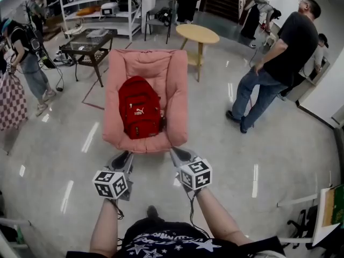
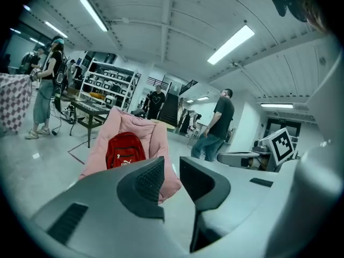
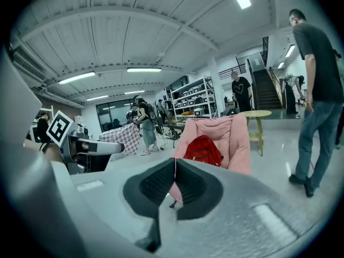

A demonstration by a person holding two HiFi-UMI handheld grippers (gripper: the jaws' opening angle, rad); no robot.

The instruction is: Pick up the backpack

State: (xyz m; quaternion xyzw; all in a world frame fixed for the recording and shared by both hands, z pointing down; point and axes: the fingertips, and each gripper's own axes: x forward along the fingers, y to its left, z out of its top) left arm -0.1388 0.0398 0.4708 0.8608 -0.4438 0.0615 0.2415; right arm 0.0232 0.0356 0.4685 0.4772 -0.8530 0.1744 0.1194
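Ahead of both tongs, well apart from them, the red backpack [image 1: 140,107] sits upright on a pink armchair [image 1: 177,90], leaning on the backrest with its front pocket towards the tongs.

In the left gripper view, the left tongs [image 2: 172,168] stand a narrow gap apart. Nothing is between the ribbed pads [image 2: 150,180]; only the chair's edge and the floor show through the gap. The pads touch nothing. In that view the backpack [image 2: 124,150] lies beyond and slightly left of the jaw tips.

In the right gripper view, the right tongs [image 3: 174,168] are closed pad against pad and hold nothing. The backpack [image 3: 203,150] shows just above and past their tips, in the armchair [image 3: 239,138].

From the head view, the left tongs [image 1: 122,156] and right tongs [image 1: 180,155] are held side by side over the glossy floor [image 1: 54,155], just short of the chair's front edge. They point forward and slightly down. Both bare forearms, left [image 1: 105,227] and right [image 1: 220,219], reach out from the body. A person [image 1: 279,63] in a dark shirt stands off to the right of the right tongs.
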